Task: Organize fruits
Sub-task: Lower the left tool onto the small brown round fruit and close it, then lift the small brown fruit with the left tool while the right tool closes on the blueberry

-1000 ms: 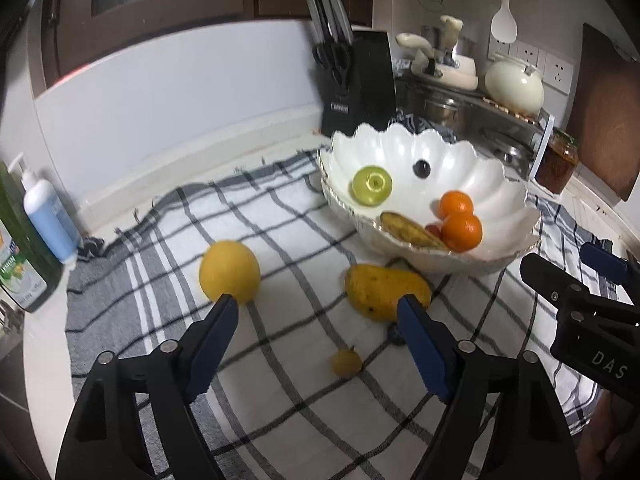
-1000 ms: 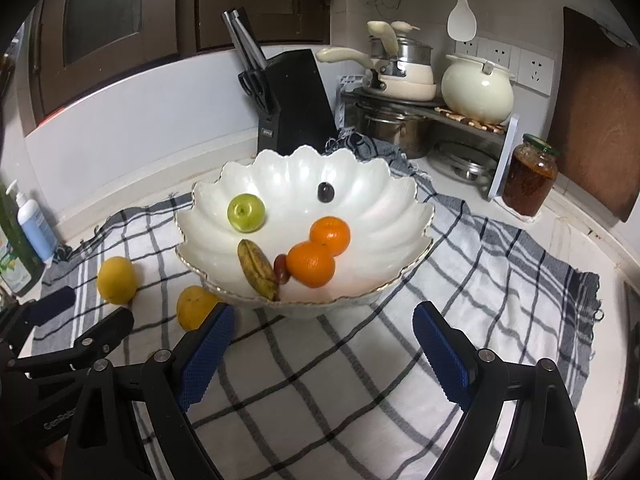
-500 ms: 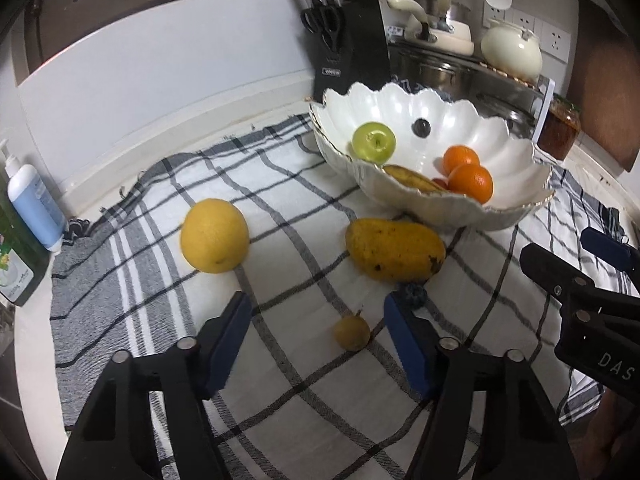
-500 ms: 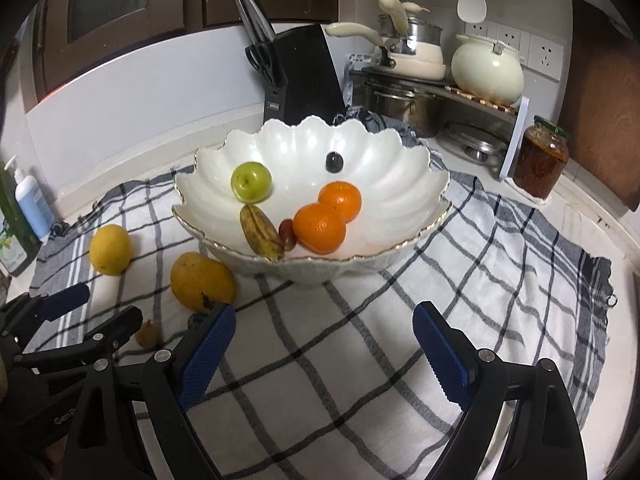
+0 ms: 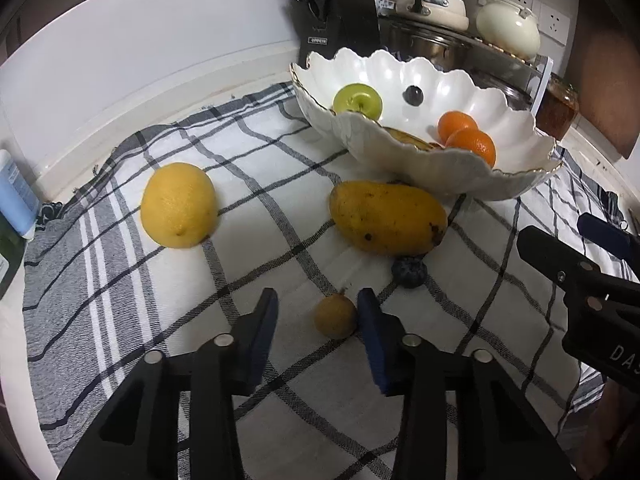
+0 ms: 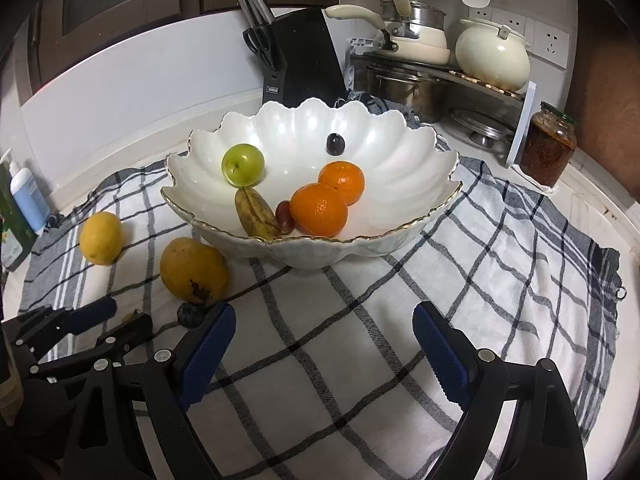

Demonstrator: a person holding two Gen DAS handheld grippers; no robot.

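Home kitchen: knife block point(image 6: 304, 60), pots point(image 6: 408, 84).

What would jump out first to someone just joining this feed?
The scalloped white bowl at the back of the checked cloth, holding two oranges, a green apple and smaller fruit. In front of it lie a mango and a lemon. Nearest, the left gripper has been closing around a small brown fruit, without pressing it yet.

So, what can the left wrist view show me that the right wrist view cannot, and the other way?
Only the left wrist view shows the small brown fruit between the left gripper fingers, not yet pinched. Only the right wrist view shows the red grape in the bowl and the open right gripper. Both show the mango, lemon and blueberry.
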